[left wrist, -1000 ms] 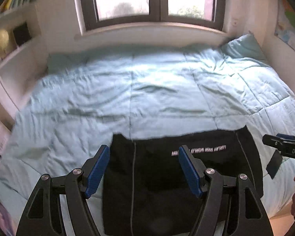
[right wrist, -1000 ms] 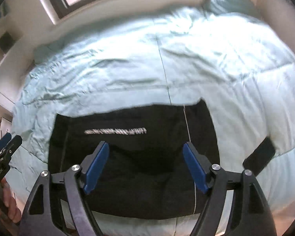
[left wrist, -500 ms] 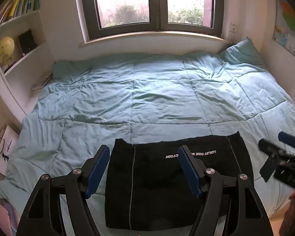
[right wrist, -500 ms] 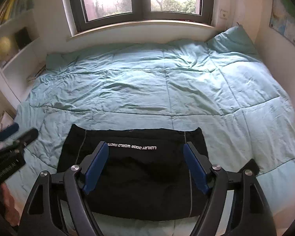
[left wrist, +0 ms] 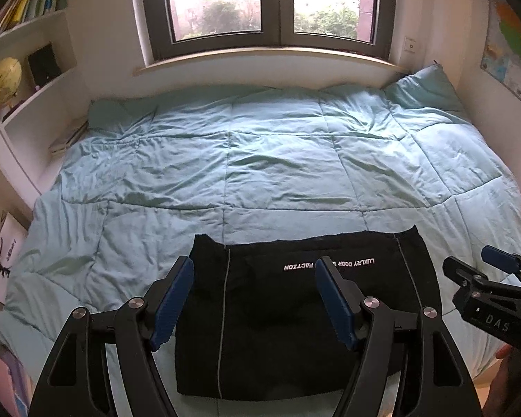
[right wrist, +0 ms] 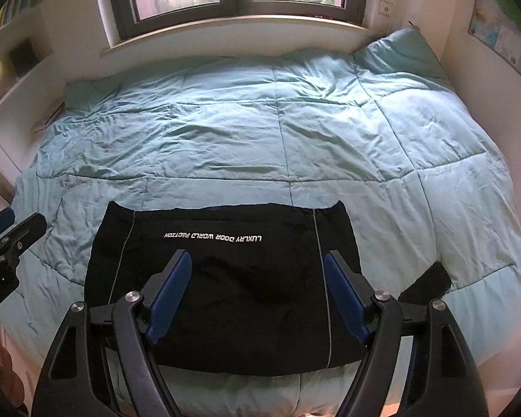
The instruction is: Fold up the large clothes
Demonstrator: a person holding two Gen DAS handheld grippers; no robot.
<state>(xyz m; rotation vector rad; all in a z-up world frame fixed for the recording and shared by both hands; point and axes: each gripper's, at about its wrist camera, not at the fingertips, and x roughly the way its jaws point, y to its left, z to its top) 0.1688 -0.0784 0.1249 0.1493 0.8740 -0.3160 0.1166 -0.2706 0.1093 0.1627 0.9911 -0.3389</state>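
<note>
- Since a second ago I have pulled both tongs up and back from the garment: it sits smaller and lower in both views, and the window and shelves have come into sight.
- The garment, black and folded to a rectangle, lies flat on the near edge of the bed, with white lettering near its far edge and a thin pale stripe down each side.
- My left tongs hang above the garment's left half, spread, nothing between the blue pads, not touching the cloth.
- My right tongs hang above its middle, spread and empty too.
- In the left view the right tongs show at the right edge, just off the garment's right side; in the right view the left tongs show at the left edge, over the quilt.
- A small dark strip lies on the quilt right of the garment; I cannot tell what it is.
- A pillow sits at the far right corner.
</note>
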